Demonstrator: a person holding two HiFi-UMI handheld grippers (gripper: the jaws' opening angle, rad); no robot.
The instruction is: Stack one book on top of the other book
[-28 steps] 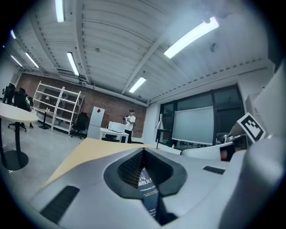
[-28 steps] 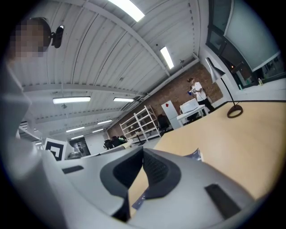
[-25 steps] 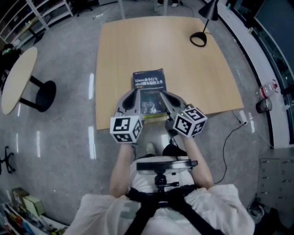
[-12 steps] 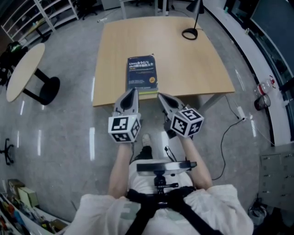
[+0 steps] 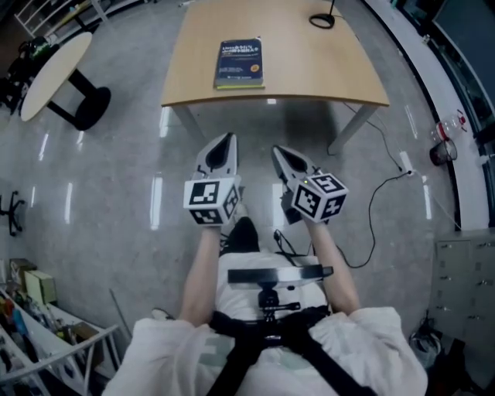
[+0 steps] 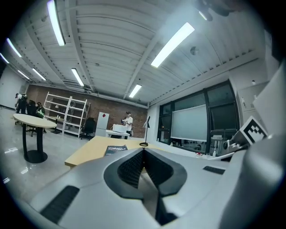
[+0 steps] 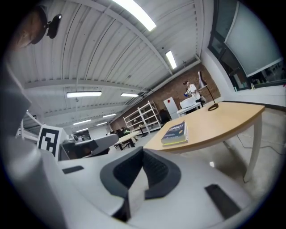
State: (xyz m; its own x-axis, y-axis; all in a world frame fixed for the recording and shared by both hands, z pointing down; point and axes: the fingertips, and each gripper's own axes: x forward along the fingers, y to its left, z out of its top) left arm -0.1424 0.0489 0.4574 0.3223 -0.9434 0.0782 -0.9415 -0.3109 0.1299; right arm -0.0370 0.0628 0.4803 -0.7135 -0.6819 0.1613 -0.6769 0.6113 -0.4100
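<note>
1. The left hand-held gripper (image 5: 226,141) has its jaws pressed together, with nothing between them.
2. The right hand-held gripper (image 5: 278,151) is likewise closed and empty.
3. Both hang over the floor (image 5: 116,186), well apart from the desk (image 5: 325,73).
4. The blue book (image 5: 239,62) lies flat near the desk's front edge, with a green edge showing beneath it.

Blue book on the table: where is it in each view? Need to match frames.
Head view: blue book top centre, near the table's front edge.
Left gripper view: blue book small, left of centre.
Right gripper view: blue book right of centre, at the table's near edge.
Shared landmark: desk lamp base, farther back on the same table.
</note>
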